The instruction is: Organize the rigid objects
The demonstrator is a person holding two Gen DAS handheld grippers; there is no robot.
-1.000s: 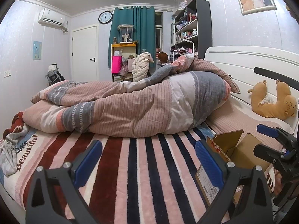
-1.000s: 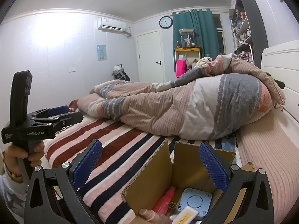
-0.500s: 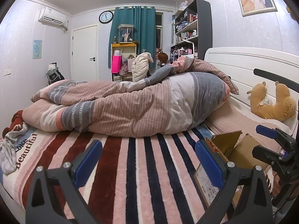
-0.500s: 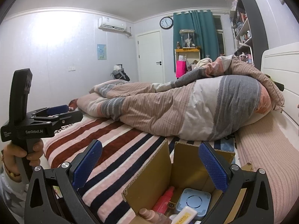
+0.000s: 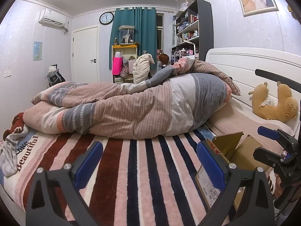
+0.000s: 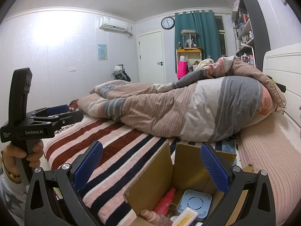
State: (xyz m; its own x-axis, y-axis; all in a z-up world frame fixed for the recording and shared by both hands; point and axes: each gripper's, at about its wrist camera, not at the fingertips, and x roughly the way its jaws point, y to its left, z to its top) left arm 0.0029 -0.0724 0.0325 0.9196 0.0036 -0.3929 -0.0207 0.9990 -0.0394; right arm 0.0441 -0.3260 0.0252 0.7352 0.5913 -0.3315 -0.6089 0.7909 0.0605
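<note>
The cardboard box [image 6: 188, 171] sits open on the striped blanket [image 5: 131, 169], near the head end of the bed and just beside the ribbed pink sheet [image 6: 263, 160]. Inside it you can see a red bottle [image 6: 165, 200], a light blue square device [image 6: 194, 204], a peach-coloured bottle [image 6: 149, 215] and a white and yellow tube [image 6: 185, 217], lying loosely against one another rather than in any order. More may lie below them; the bottom of the box is cut off by the frame.

Your right gripper [image 6: 150, 169] hovers directly over the box mouth with its blue pads spread wide and nothing between them. Your left gripper [image 5: 150, 163] is likewise wide apart and empty, held above bare blanket to the left of the box; the right wrist view shows your hand [image 6: 22, 153] wrapped round its handle.

As for progress, I judge you are at the very start: no object lies out on the blanket and nothing is sorted. Every item is left to be lifted out and arranged. The open stripes between the box and the rumpled duvet [image 5: 131, 109] look like the natural place to set things down. The red bottle stands clearest of the flaps, so it seems the easiest first pick
</note>
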